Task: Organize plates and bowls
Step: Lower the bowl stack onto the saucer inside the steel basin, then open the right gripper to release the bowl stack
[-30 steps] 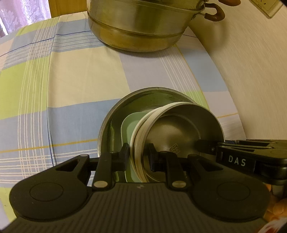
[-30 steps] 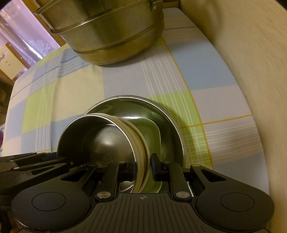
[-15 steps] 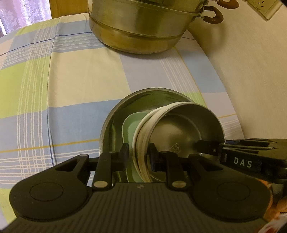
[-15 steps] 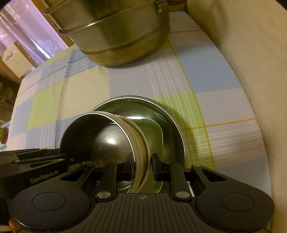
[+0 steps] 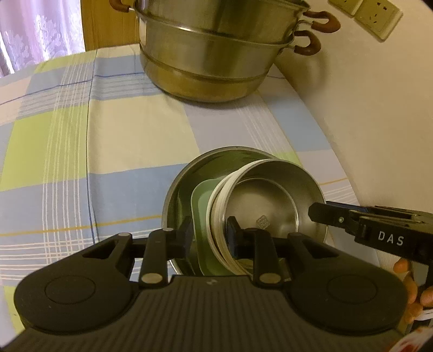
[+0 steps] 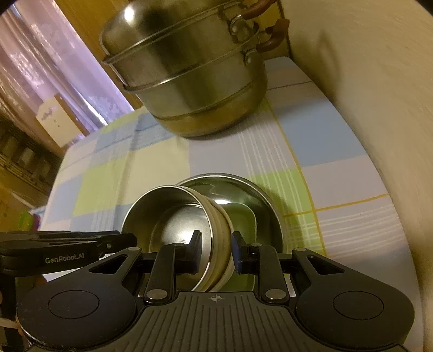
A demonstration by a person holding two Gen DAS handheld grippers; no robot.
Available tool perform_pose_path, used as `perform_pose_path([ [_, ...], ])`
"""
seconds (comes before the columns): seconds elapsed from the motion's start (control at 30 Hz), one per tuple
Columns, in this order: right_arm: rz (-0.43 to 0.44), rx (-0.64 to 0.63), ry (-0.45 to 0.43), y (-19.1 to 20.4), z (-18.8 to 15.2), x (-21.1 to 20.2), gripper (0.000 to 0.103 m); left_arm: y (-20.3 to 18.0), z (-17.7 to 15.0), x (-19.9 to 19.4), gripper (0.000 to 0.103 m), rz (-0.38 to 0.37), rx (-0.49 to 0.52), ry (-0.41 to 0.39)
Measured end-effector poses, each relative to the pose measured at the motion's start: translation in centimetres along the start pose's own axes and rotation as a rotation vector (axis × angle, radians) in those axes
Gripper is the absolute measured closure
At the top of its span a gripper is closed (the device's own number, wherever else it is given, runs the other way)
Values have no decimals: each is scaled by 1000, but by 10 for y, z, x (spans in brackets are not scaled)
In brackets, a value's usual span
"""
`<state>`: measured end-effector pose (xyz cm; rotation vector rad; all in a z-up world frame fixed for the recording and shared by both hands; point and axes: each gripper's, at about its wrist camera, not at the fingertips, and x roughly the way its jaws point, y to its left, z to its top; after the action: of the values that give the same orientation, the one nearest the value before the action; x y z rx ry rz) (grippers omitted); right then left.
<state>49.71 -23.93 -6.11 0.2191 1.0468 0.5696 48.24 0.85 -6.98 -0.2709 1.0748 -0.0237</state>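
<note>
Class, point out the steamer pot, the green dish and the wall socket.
steamer pot [image 5: 213, 54], left wrist view, side wall
green dish [image 5: 201, 208], left wrist view, upper rim
wall socket [image 5: 374, 19], left wrist view, face plate

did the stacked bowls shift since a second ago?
No. In the left wrist view the stacked bowls sit as before inside the metal basin, beside the green plate.

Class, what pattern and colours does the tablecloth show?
The tablecloth is checked in pale blue, lime green and cream; clearest in the left wrist view.
</note>
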Motion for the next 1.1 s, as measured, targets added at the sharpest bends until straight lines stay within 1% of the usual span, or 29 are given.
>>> perform_pose_path([
  [0.1, 38, 23, -6, -3, -4, 1, 79, 0, -5, -2, 80, -2, 1, -11],
  [0.23, 39, 36, -24, -4, -8, 3, 80, -1, -9, -1, 80, 2, 6, -26],
  [0.3, 41, 62, -31, -8, -10, 3, 88, -2, -11, 1, 80, 4, 10, -25],
  [0.37, 44, 94, -29, -13, -9, 3, 90, -2, -12, 2, 81, -2, 9, -25],
  [0.43, 61, 141, -22, -19, -8, 3, 90, -4, -11, 3, 90, -13, 9, -26],
  [0.47, 64, 158, -18, -21, -7, 3, 90, -5, -10, 3, 92, -21, 11, -25],
  [0.6, 69, 231, -2, -26, -4, 4, 90, -11, -8, 4, 93, 2, 41, -32],
  [0.7, 75, 285, 12, -31, -1, 3, 90, -10, -6, 3, 93, -2, 37, -30],
  [0.83, 81, 357, 52, -37, -1, 5, 90, -11, -2, 0, 93, -8, 39, -38],
  [0.93, 71, 375, 72, -35, 1, 4, 90, -12, 0, 1, 94, 1, 49, -38],
  [1.1, 50, 367, 71, -31, 4, 4, 90, -11, 0, 3, 94, 4, 45, -32],
])
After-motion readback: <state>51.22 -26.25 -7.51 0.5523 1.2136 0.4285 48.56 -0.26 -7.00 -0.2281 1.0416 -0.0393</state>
